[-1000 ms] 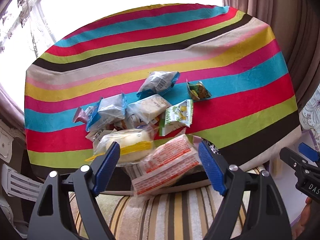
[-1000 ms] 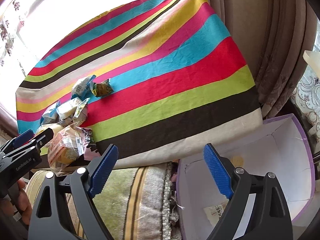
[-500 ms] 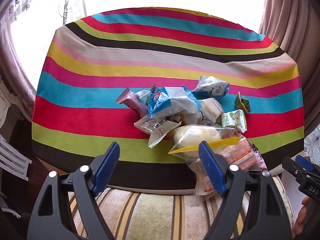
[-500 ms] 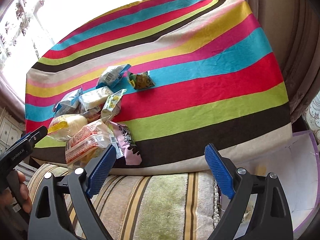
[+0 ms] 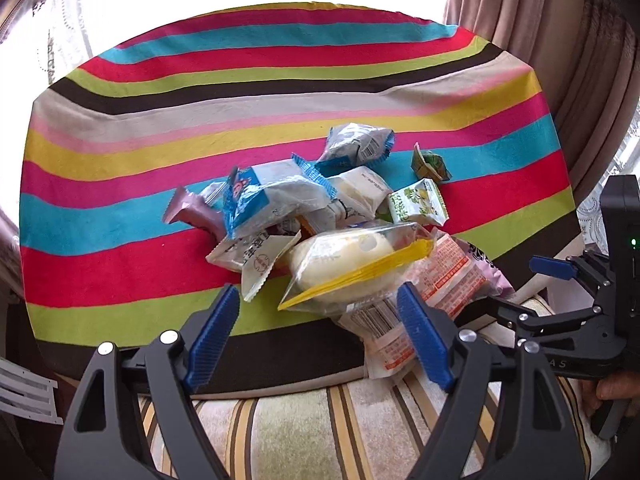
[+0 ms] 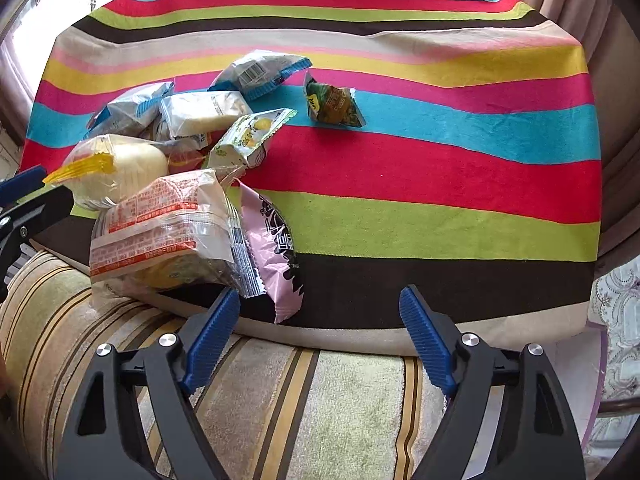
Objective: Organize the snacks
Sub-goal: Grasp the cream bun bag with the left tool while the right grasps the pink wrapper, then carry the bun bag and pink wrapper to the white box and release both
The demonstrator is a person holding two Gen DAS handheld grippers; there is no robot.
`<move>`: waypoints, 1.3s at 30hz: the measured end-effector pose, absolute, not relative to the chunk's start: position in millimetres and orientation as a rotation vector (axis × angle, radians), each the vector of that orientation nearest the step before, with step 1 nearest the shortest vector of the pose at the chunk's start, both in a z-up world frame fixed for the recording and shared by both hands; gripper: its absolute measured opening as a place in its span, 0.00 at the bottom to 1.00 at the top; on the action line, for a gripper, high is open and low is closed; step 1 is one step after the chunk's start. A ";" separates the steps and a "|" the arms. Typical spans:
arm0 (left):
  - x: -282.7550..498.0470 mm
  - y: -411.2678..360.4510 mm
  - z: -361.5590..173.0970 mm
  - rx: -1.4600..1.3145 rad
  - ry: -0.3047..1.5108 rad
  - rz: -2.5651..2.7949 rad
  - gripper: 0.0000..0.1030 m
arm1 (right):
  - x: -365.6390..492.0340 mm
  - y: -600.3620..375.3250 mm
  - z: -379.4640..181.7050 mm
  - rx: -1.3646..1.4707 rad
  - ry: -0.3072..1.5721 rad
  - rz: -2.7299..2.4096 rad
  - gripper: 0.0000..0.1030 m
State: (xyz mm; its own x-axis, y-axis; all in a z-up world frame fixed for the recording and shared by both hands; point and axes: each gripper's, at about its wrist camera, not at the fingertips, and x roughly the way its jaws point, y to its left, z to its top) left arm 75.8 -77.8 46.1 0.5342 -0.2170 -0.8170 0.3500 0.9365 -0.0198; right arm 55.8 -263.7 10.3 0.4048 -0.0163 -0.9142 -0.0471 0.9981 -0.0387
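A striped table (image 5: 120, 280) fills both views, with a heap of snack packets (image 5: 320, 220) at centre in the left view and at left in the right. The left gripper (image 5: 320, 340) gapes empty at lower centre. The right gripper (image 6: 320, 336), jaws just narrowing with nothing between them, hangs by a pink packet (image 6: 276, 256).

Snack pile (image 5: 320, 220) crowds the bench's (image 6: 440, 216) near-left corner, 2 packs overhanging the edge right ahead of my left tool (image 5: 320, 336). Right half of the bench is bare except 1 green packet (image 6: 332, 106). Curtain (image 5: 532, 20) walls the far right.
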 end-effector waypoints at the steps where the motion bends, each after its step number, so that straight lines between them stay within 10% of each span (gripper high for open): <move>1: 78.8 -80.9 44.9 0.167 0.947 -0.348 0.78 | 57.2 -263.8 9.1 -0.068 1.157 0.023 0.72; 24: 130.4 -96.2 2.8 0.022 1.092 -0.491 0.83 | 82.7 -275.8 -3.6 -0.009 1.110 0.047 0.54; 29: 131.4 -88.6 0.4 -0.052 1.116 -0.477 0.69 | 79.4 -283.2 -1.3 0.027 1.097 0.014 0.27; 39: 114.1 -87.0 12.7 -0.046 1.081 -0.444 0.59 | 65.4 -290.0 10.1 0.077 1.066 0.027 0.21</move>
